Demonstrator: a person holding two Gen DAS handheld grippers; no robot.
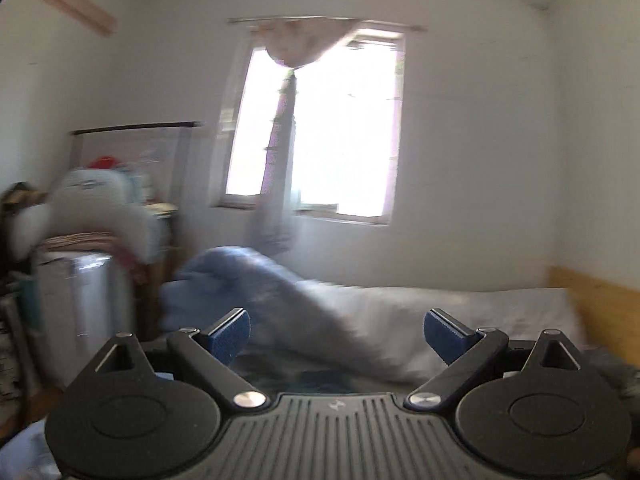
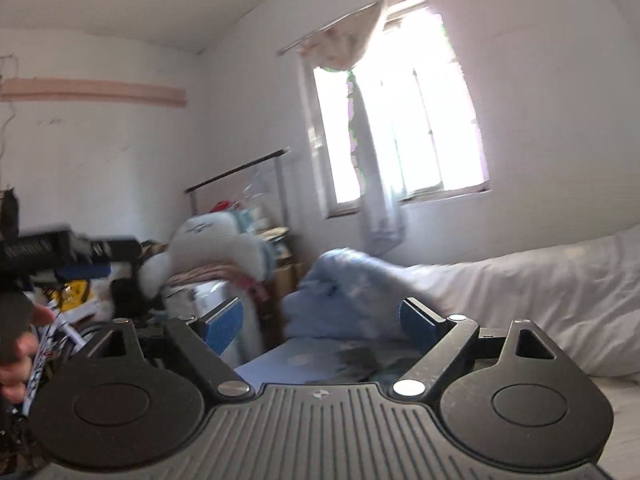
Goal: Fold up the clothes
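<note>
Left gripper [image 1: 337,334]: seen in its own wrist view at 6 o'clock, held about level and pointing forward. Jaws stood wide apart, blue pads facing each other, one at 7 o'clock and one at 5 o'clock. Nothing between the pads; no contact with anything.

Right gripper [image 2: 322,322]: seen in its own wrist view at 6 o'clock, likewise about level. Jaws stood wide apart, nothing clamped between the blue pads.

Left hand [image 2: 18,354]: visible in the right wrist view at 9 o'clock, fingers wrapped around a dark handle; the black gripper body above it blurred.
</note>
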